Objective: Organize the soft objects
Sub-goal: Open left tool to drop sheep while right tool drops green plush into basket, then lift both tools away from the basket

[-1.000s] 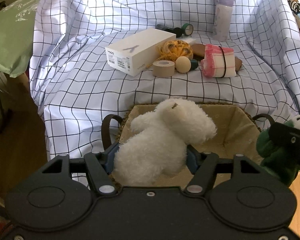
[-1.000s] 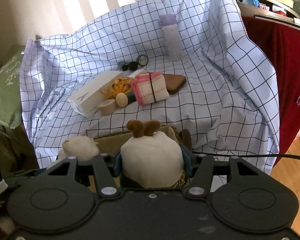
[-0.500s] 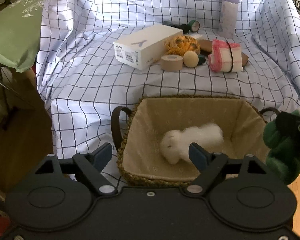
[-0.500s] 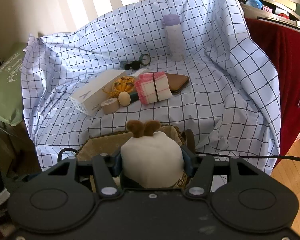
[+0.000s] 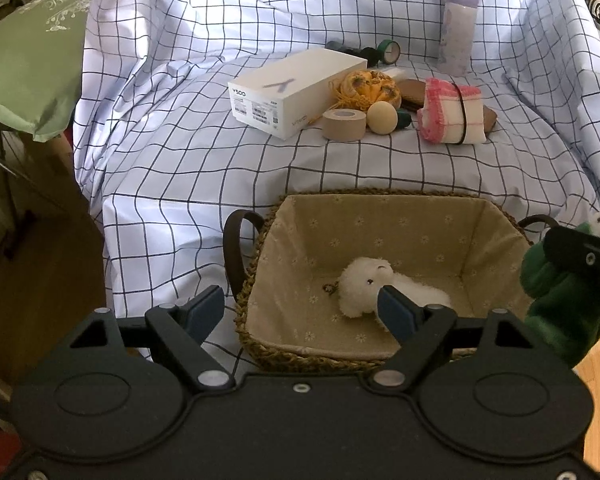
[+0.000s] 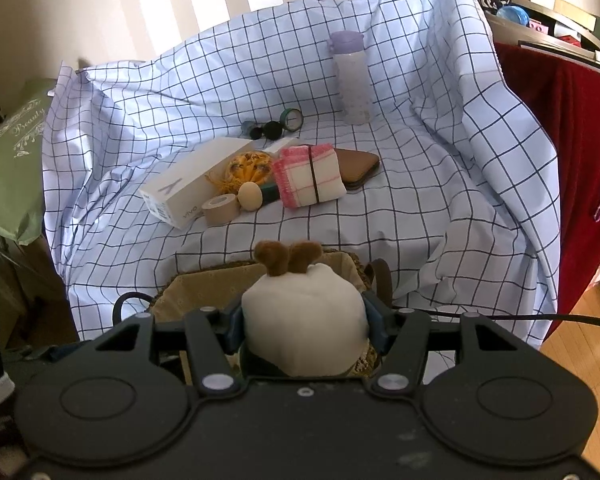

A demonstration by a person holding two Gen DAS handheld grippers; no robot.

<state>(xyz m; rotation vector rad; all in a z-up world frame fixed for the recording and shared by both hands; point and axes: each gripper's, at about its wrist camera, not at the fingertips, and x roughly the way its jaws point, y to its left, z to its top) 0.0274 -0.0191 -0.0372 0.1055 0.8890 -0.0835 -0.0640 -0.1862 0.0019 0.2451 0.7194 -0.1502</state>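
Note:
A fluffy white plush [image 5: 364, 284] lies on the floor of the lined wicker basket [image 5: 380, 194], free of any grip. My left gripper [image 5: 300, 300] hovers over the basket's near rim, open, nothing between its fingers. In the right wrist view my right gripper [image 6: 305, 312] has a cream plush with brown antlers [image 6: 304, 304] between its pads; its jaws are opening and the pads still touch the toy's sides. It hangs above the basket's right end [image 6: 204, 284]. From the left wrist view the same toy's green body [image 5: 556, 300] shows at the right edge.
On the checked cloth beyond the basket sit a white box [image 5: 296, 88], a tape roll [image 5: 344, 124], a wooden ball [image 5: 382, 118], an orange tangle [image 5: 370, 86], a pink-edged folded cloth [image 5: 450, 114] and a tall bottle [image 5: 458, 28]. A green bag [image 5: 24, 60] lies left.
The left jaws opened and the white plush dropped from them into the basket, where it now rests. The right jaws have spread slightly around the antlered toy.

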